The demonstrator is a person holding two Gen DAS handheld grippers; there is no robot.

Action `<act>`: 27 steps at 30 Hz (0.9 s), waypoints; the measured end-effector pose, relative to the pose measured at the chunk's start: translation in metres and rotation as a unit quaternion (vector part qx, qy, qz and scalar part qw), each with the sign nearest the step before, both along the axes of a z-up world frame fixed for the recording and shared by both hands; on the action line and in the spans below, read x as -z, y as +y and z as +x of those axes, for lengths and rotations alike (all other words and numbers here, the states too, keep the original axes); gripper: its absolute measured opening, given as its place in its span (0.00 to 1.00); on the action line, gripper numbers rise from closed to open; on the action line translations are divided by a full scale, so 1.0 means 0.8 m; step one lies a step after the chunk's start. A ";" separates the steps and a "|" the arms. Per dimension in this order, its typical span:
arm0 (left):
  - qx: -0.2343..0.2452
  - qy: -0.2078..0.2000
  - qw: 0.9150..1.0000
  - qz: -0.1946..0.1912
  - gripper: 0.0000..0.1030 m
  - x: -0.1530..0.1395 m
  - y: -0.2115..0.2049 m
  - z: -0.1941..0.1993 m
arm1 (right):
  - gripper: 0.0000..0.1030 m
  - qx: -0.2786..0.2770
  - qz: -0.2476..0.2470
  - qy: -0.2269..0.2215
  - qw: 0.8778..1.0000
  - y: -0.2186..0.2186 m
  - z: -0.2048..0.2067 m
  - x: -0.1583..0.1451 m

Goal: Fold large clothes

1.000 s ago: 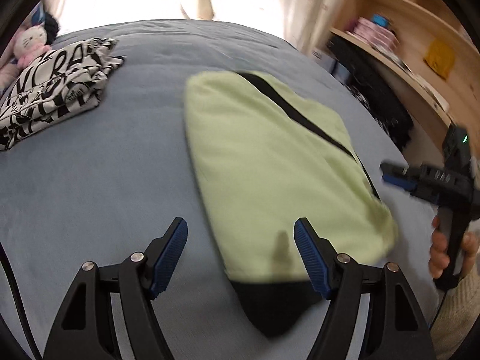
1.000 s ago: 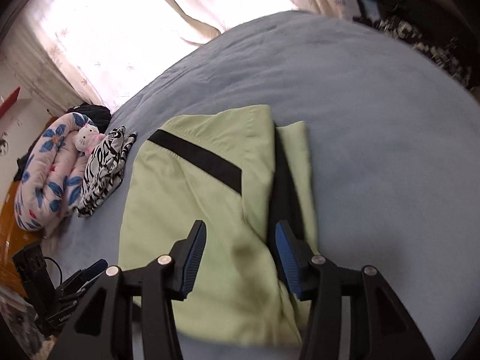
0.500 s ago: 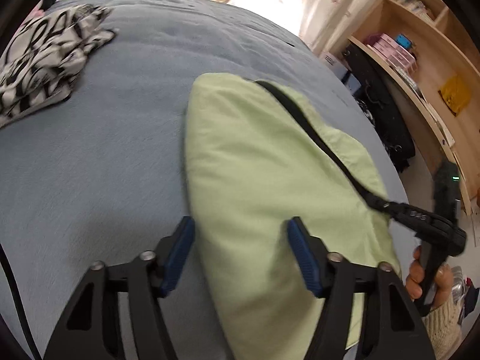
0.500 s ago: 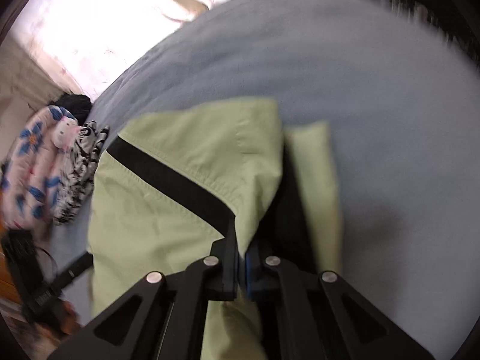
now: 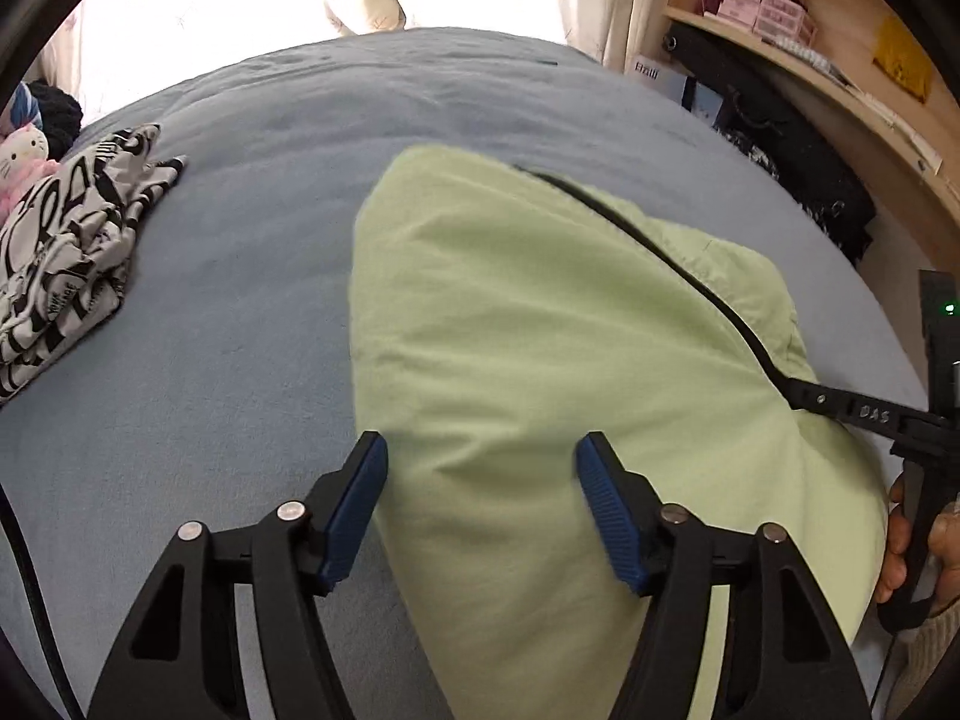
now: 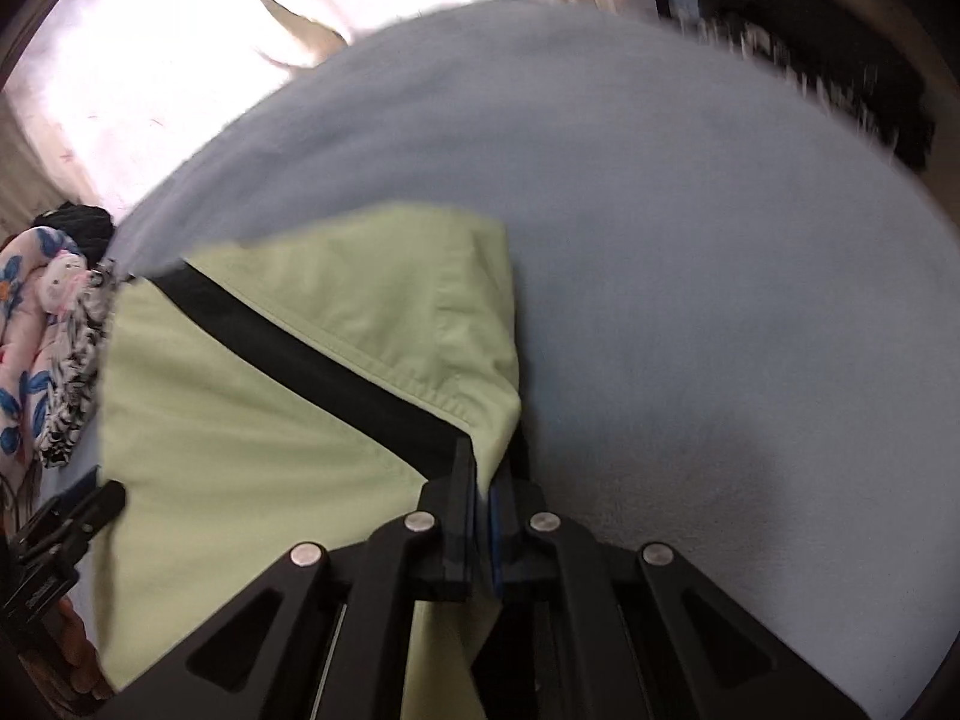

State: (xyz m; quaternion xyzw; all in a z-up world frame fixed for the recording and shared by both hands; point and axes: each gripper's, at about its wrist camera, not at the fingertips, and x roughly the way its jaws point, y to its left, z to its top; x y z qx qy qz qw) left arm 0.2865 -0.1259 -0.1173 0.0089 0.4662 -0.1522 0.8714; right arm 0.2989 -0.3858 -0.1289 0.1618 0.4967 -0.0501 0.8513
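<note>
the readable writing is sparse: "das" is moulded on the black finger of the right gripper (image 5: 807, 399) where it shows at the right edge of the left wrist view, a white box (image 5: 651, 71) under the wooden shelf (image 5: 798, 69) carries a short word that is too small to read surely, and the black-and-white printed garment (image 5: 66, 252) has lettering all over it, none of it legible here. a pink hello kitty plush (image 5: 24, 153) lies just beyond that garment at the left edge of the bed.

the light green garment (image 5: 540, 360), with a black stripe (image 6: 312, 360) across it, lies on the grey-blue bed cover (image 5: 240, 312), right of centre in the left wrist view. its near right corner is pinched between the jaws of the right gripper (image 6: 483, 480), which are closed tight on the fabric; the green cloth is drawn up into them, with a fold edge running back from the pinch.

the left gripper (image 5: 480, 480) hangs over the garment's near left edge with its jaws spread apart and nothing pressed between the blue pads (image 5: 606, 516); they have just been opening a little further. the left edge of the green fabric runs just inside the left pad.

open bed cover lies to the far side and to the left of the green garment, well apart from the printed garment. on the right, the bed edge is near, with the shelf and dark clutter below it.
</note>
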 end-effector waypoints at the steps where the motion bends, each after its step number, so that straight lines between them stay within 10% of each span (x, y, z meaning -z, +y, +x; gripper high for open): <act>1: -0.003 0.000 1.000 0.003 0.64 0.003 0.000 0.000 | 0.02 0.000 -0.006 0.000 1.000 0.002 0.004 0.000; 9: -0.001 0.034 0.999 -0.039 0.64 -0.007 0.024 0.012 | 0.16 -0.024 0.022 0.010 0.999 0.000 0.008 -0.044; 14: -0.017 0.021 0.997 -0.074 0.66 -0.037 0.048 0.036 | 0.62 -0.022 0.005 -0.029 0.999 0.001 0.043 -0.071; 19: -0.054 0.035 0.996 -0.069 0.65 -0.031 0.056 0.084 | 0.59 -0.025 0.028 0.018 0.999 -0.004 0.092 -0.037; 20: -0.055 0.045 0.995 -0.065 0.59 -0.025 0.054 0.093 | 0.27 -0.034 0.032 0.030 0.998 -0.001 0.098 -0.029; 21: -0.055 0.049 0.995 -0.062 0.55 -0.021 0.051 0.098 | 0.18 -0.039 0.025 0.038 0.998 0.001 0.101 -0.025; 27: -0.064 0.058 0.995 -0.055 0.54 0.007 0.039 0.112 | 0.24 -0.013 0.029 0.041 0.999 -0.016 0.107 -0.006</act>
